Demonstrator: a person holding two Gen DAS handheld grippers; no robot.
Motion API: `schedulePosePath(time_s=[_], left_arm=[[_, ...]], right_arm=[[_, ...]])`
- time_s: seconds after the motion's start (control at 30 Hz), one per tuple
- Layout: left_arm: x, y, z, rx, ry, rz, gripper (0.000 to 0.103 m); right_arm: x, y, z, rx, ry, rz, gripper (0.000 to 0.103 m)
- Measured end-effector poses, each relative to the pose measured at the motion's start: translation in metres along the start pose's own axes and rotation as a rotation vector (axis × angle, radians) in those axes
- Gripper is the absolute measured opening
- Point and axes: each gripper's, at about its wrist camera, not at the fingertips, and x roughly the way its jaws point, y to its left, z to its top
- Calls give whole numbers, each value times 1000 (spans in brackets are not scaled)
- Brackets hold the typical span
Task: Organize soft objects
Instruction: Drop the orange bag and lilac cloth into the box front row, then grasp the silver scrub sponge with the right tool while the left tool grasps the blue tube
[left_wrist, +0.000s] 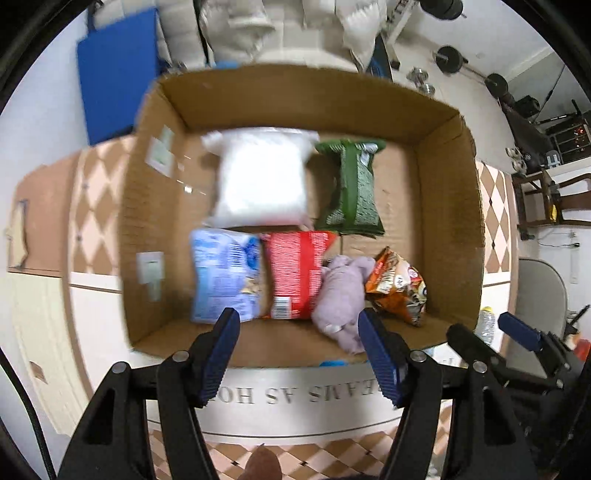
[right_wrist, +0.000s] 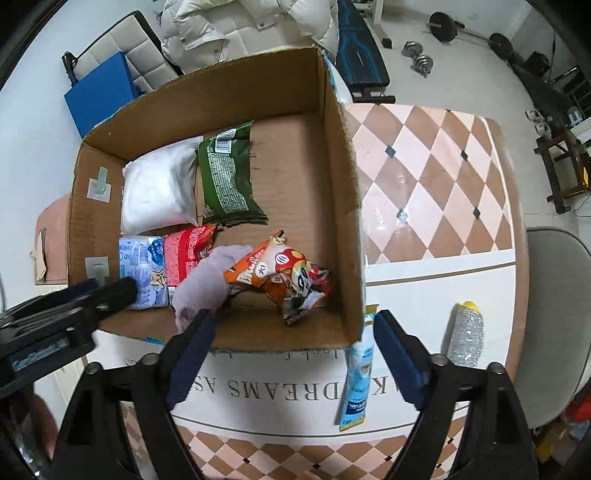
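Note:
An open cardboard box (left_wrist: 448, 206) (right_wrist: 343, 206) holds a white bag (left_wrist: 262, 177) (right_wrist: 157, 190), a green packet (left_wrist: 351, 188) (right_wrist: 227, 177), a light blue packet (left_wrist: 221, 275) (right_wrist: 144, 266), a red packet (left_wrist: 295, 273) (right_wrist: 184, 254), a lilac soft toy (left_wrist: 341, 295) (right_wrist: 207, 284) and an orange snack bag (left_wrist: 400, 284) (right_wrist: 291, 280). My left gripper (left_wrist: 299, 328) is open and empty over the box's near wall. My right gripper (right_wrist: 291, 328) is open and empty at the near right corner. A thin blue sachet (right_wrist: 358, 373) and a silver sponge-like item (right_wrist: 466, 334) lie on the table outside the box.
The box stands on a checkered table (right_wrist: 424, 173) with a white lettered band. A grey chair (right_wrist: 554, 295) is at the right. A blue pad (right_wrist: 99, 92), a white jacket (right_wrist: 236, 29) and gym weights (right_wrist: 445, 26) lie beyond.

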Motion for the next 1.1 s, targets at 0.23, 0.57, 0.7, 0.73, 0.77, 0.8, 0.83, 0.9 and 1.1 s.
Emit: schedulePosePath(time_s=[0.23, 0.57, 0.7, 0.73, 0.77, 0.8, 0.83, 0.9, 1.1], left_arm=[[-30, 20, -25, 11, -147, 90, 93], [-73, 40, -63, -35, -294, 135, 102], [-91, 40, -78, -37, -339, 154, 102], [-97, 39, -82, -36, -351, 159, 102], [-102, 38, -85, -35, -362, 159, 102], [-108, 37, -89, -34, -375, 160, 102], [-113, 36, -91, -31, -384, 160, 102], [-123, 33, -96, -26, -398, 154, 102], [-142, 19, -102, -3, -413, 151, 102]], right_arm=[[-14, 2, -23, -13, -35, -26, 98], [-69, 20, -58, -54, -195, -80, 103], [-96, 26, -73, -57, -259, -85, 103], [-102, 27, -76, -56, -269, -78, 103], [-110, 29, -79, -58, -281, -65, 103], [-115, 30, -82, -61, -291, -62, 103], [-122, 31, -85, -68, -305, -60, 103], [-133, 34, -90, -79, -327, -57, 103], [-156, 36, -103, -79, -348, -3, 103]])
